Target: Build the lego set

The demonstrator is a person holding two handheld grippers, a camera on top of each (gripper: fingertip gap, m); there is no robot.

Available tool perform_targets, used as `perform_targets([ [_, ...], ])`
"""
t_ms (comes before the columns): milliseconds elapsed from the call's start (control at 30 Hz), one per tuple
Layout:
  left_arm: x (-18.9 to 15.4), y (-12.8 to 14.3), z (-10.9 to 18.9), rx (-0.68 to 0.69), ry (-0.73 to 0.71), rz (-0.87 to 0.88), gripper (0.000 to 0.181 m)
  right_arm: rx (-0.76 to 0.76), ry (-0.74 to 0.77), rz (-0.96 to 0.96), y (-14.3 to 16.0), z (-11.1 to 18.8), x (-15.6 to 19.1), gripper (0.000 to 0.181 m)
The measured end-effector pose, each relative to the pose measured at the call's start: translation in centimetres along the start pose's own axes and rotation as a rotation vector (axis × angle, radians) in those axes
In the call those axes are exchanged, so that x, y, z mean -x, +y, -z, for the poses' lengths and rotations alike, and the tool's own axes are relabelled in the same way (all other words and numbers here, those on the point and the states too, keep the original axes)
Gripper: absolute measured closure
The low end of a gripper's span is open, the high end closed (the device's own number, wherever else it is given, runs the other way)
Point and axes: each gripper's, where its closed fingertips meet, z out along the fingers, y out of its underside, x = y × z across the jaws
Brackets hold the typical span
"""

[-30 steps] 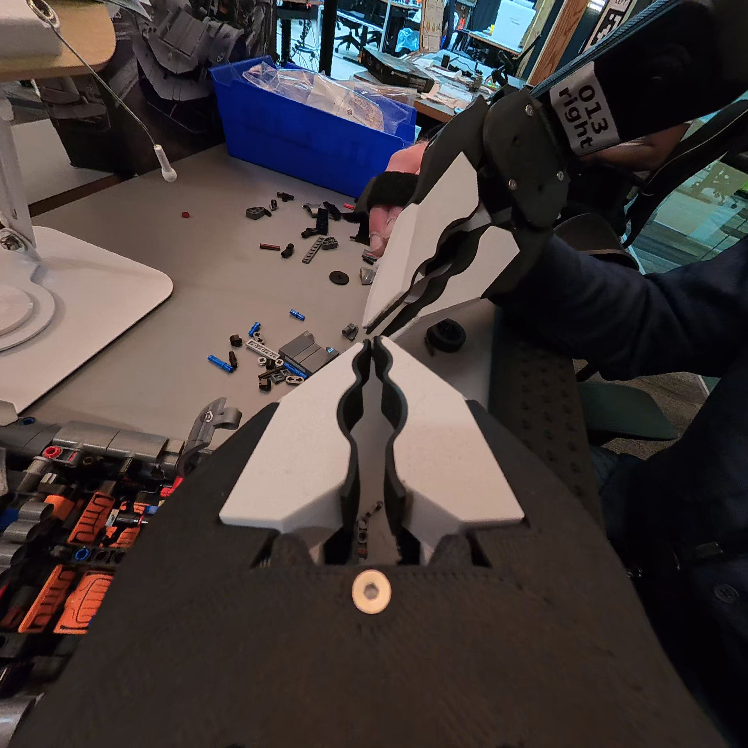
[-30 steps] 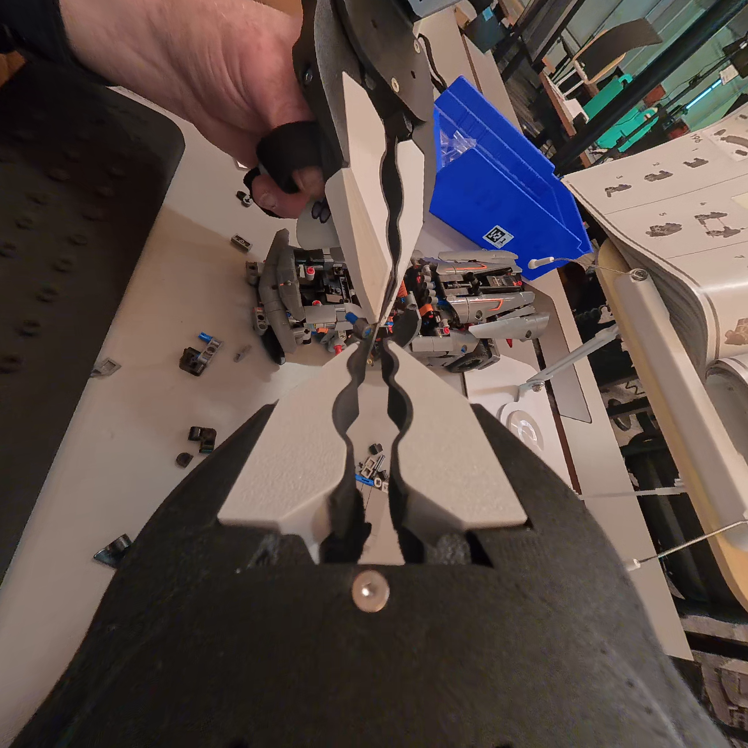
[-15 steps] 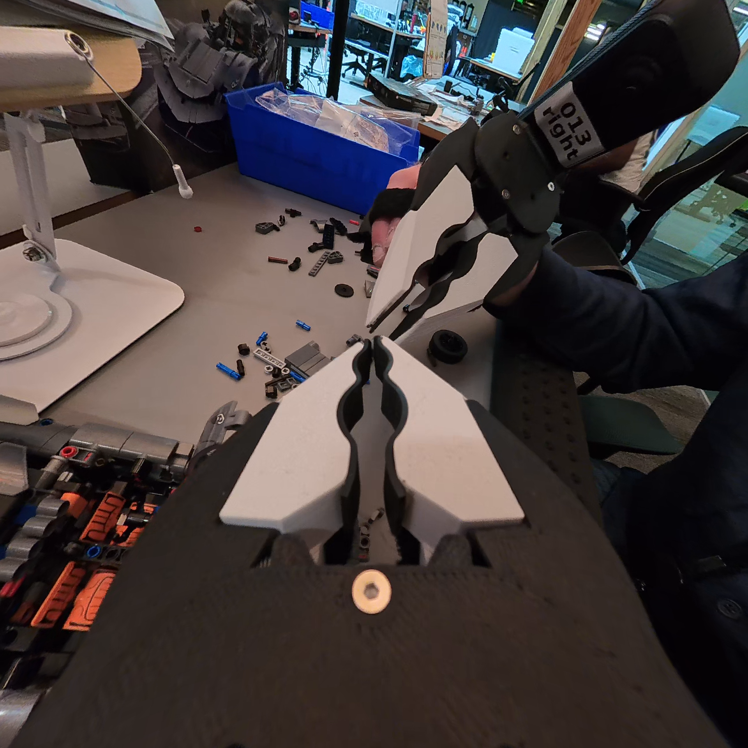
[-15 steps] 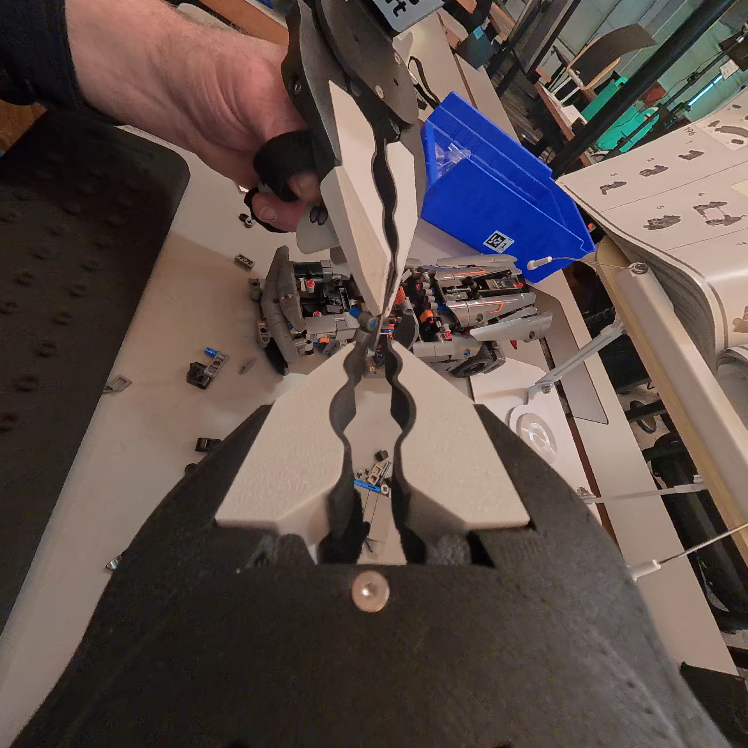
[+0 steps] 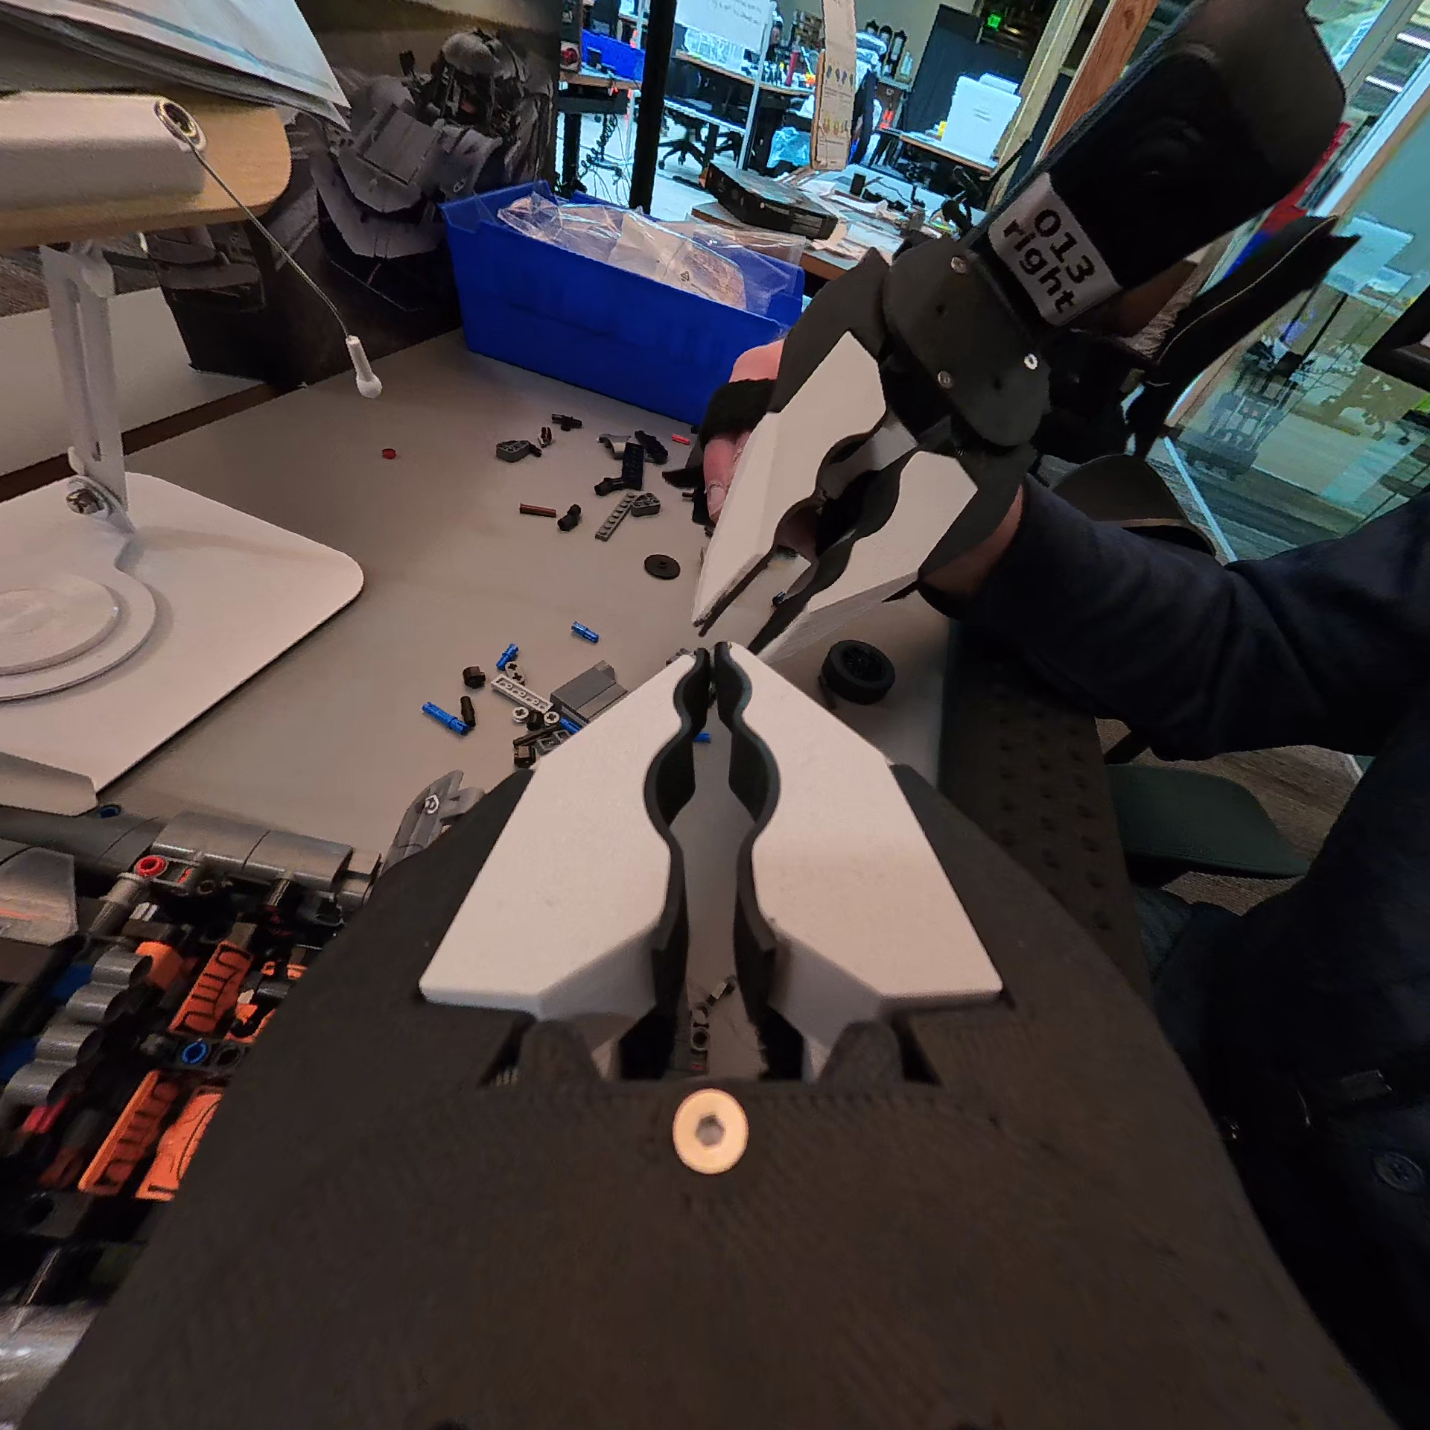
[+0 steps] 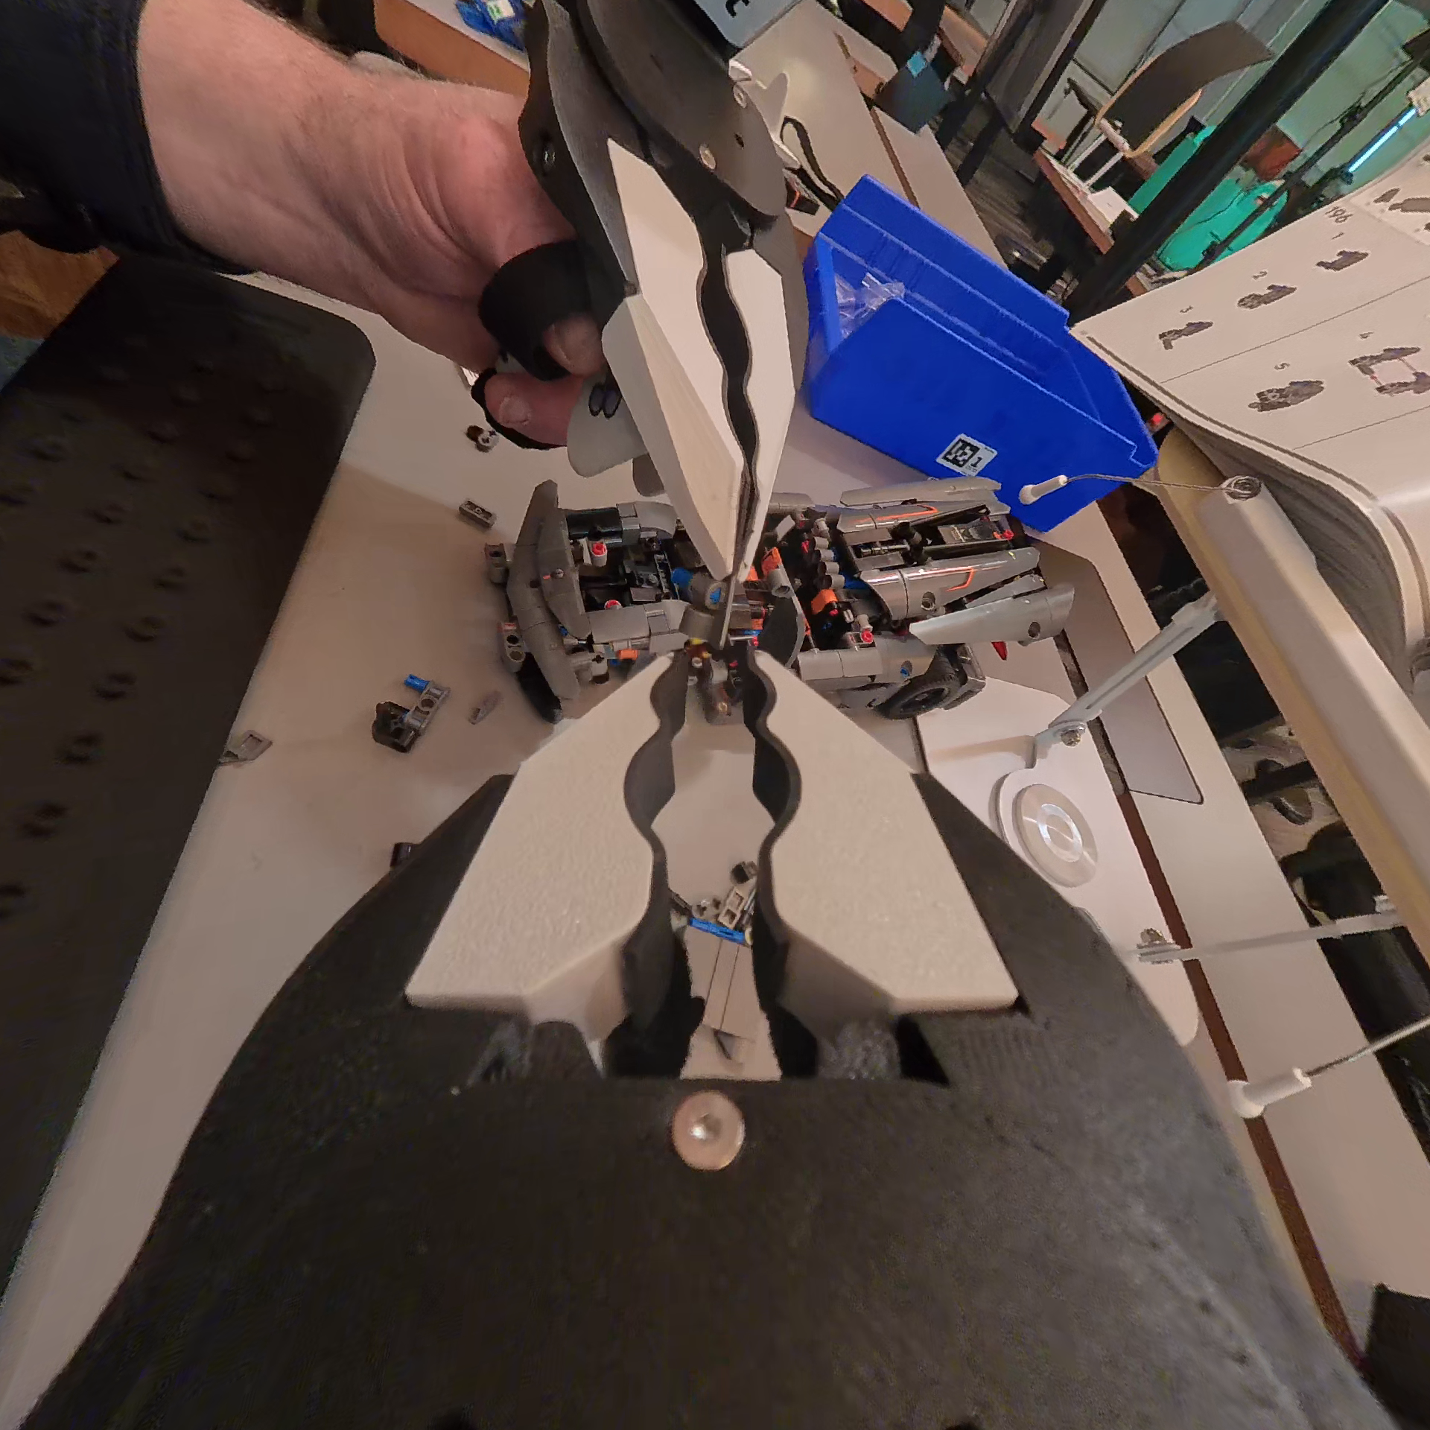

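Note:
A partly built grey, black and orange lego car (image 6: 913,619) lies on the white table; it also shows at the lower left of the left wrist view (image 5: 155,967). My left gripper (image 5: 712,656) is shut, and in the right wrist view (image 6: 727,576) it seems to pinch a small thin dark piece (image 6: 722,619) at its tips, above the car. My right gripper (image 6: 717,669) is open and empty, with its tips just short of the left gripper's tips. It shows in the left wrist view (image 5: 727,631) with its jaws apart.
Loose small pieces (image 5: 534,696) lie scattered on the table, with a black wheel (image 5: 855,669) near the edge. A blue bin (image 6: 967,387) of bags stands behind the car. A white stand (image 5: 155,588) holds the instruction booklet (image 6: 1277,348). A black mat (image 6: 155,580) lies along the side. The grippers are tip to tip, or close to it.
My right gripper was shut tip to tip with the left gripper; it has now opened. Both grippers have lifted slightly from the table. The left gripper stays shut.

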Motion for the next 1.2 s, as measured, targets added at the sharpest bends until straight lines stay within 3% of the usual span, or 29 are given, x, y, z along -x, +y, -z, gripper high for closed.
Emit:
perform_targets([
  [800,0.1,-0.6,0.4,-0.041,0.008,0.017,0.181,-0.031,-0.002,-0.047,-0.4,0.4,-0.4,0.169],
  [1133,-1.3,-1.3,0.3,-0.082,0.067,-0.022,0.181,-0.185,-0.111,-0.235,-2.2,1.0,-0.2,0.170],
  [1200,-1.6,-1.3,0.2,-0.086,0.078,-0.033,0.181,-0.200,-0.124,-0.234,-2.5,1.2,0.0,0.181],
])
